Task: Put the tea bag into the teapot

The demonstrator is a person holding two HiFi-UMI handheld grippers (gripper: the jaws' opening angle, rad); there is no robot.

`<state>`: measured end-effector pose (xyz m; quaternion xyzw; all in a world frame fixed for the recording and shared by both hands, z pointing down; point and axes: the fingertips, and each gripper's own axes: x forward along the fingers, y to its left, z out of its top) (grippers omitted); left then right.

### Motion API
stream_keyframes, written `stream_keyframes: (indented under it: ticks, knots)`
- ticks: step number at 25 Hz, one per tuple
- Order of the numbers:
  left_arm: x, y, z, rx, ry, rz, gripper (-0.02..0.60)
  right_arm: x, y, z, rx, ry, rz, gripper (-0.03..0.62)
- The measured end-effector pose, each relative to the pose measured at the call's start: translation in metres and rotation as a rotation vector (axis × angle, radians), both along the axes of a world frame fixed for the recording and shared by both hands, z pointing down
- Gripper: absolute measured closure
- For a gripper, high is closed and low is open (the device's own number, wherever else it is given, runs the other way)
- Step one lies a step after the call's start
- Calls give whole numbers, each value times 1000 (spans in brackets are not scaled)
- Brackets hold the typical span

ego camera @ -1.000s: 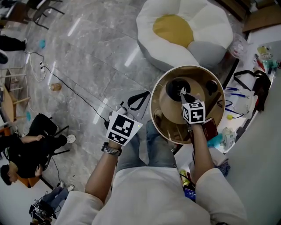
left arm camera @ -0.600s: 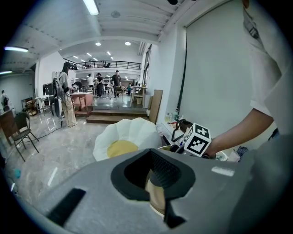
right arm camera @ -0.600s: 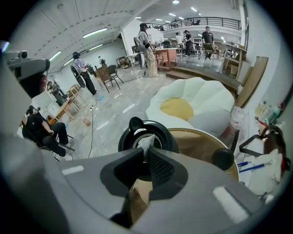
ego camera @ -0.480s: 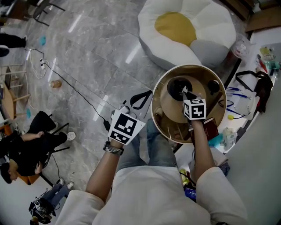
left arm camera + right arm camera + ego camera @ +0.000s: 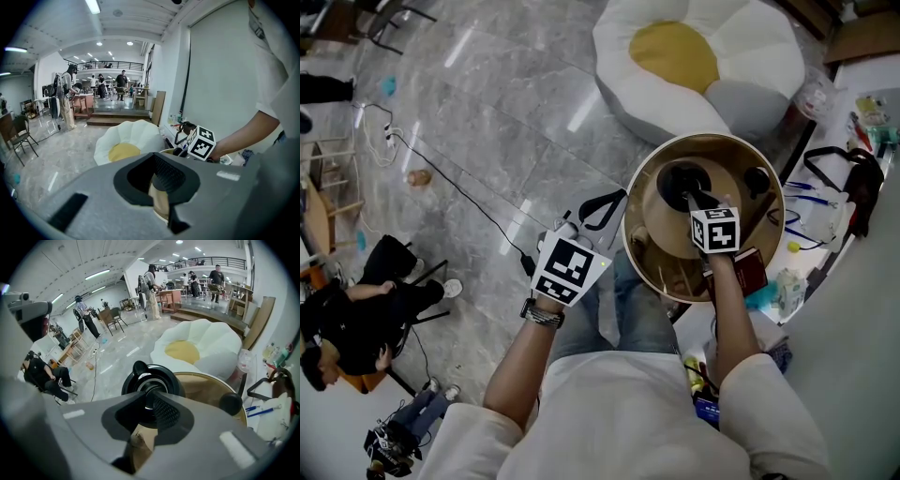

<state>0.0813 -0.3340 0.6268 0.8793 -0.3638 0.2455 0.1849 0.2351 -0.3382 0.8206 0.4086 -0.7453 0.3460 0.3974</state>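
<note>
- The right gripper (image 5: 146, 397) is held over a round wooden table (image 5: 639, 258), with its tips right at the open mouth of the black teapot (image 5: 140, 376).
- Its jaws are drawn together at the tips. Low in the gap between them a tan, creased scrap can be seen. It is judged to be the tea bag (image 5: 133, 446), pinched and hanging just short of the opening, though this cannot be made out for certain.
- The left gripper (image 5: 157, 157) is held well apart from the table, over the person's lap. Its jaws are closed and nothing is gripped.
- The step in hand is judged to be the delivery: the tea bag has been brought to the teapot but not yet let go.
- Next, the tips need to be centred over the opening and the jaws parted, so that the bag drops inside and is not caught on the rim.
</note>
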Motion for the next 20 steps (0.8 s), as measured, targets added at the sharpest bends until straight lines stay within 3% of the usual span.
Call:
stream_keyframes:
  ticks: [20]
  knots:
    - [4, 7, -15, 25, -14, 27, 583, 11, 7, -25, 33, 9, 49, 565]
